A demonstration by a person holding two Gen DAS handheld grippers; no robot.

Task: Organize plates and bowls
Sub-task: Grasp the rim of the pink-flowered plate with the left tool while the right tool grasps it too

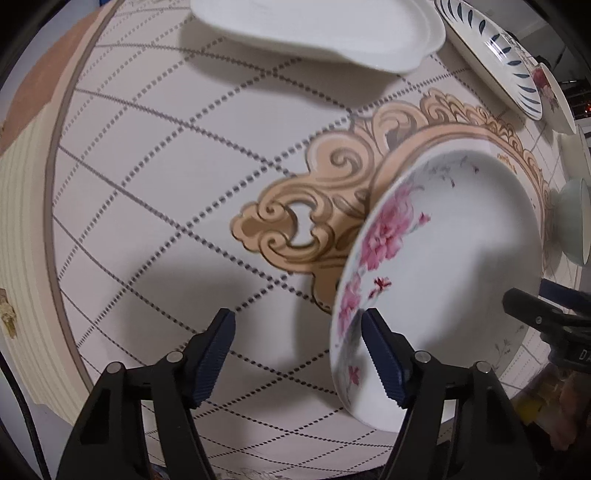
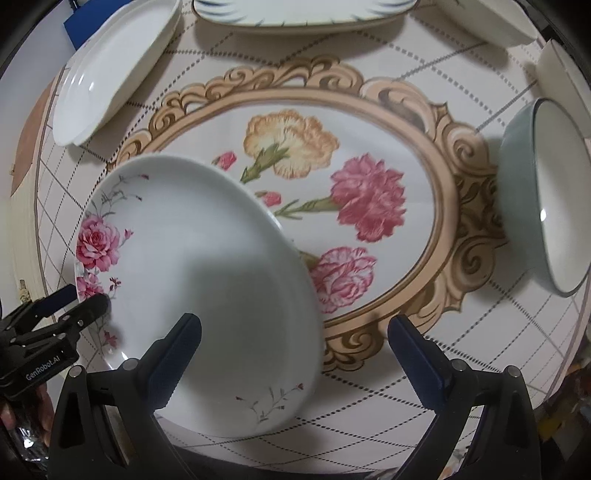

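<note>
A white plate with pink roses (image 2: 192,251) lies on the round table near its front edge. My left gripper (image 1: 297,332) points straight down over the plate's left rim. Its right finger (image 1: 380,354) is over the plate (image 1: 443,258) and its left finger stands outside, well clear of the rim. My right gripper (image 2: 293,328) straddles the plate's right rim the same way, jaws wide, neither pad touching. Each gripper shows in the other's view: the left gripper (image 2: 88,295) at the plate's left edge, the right gripper (image 1: 532,299) at its right edge.
A patterned cloth (image 1: 166,166) with a carnation medallion (image 2: 369,199) covers the table. A white oval dish (image 2: 110,74) sits far left, a blue-striped plate (image 2: 303,11) at the back, a grey-green bowl (image 2: 517,192) right, and white bowls (image 2: 565,74) beyond it.
</note>
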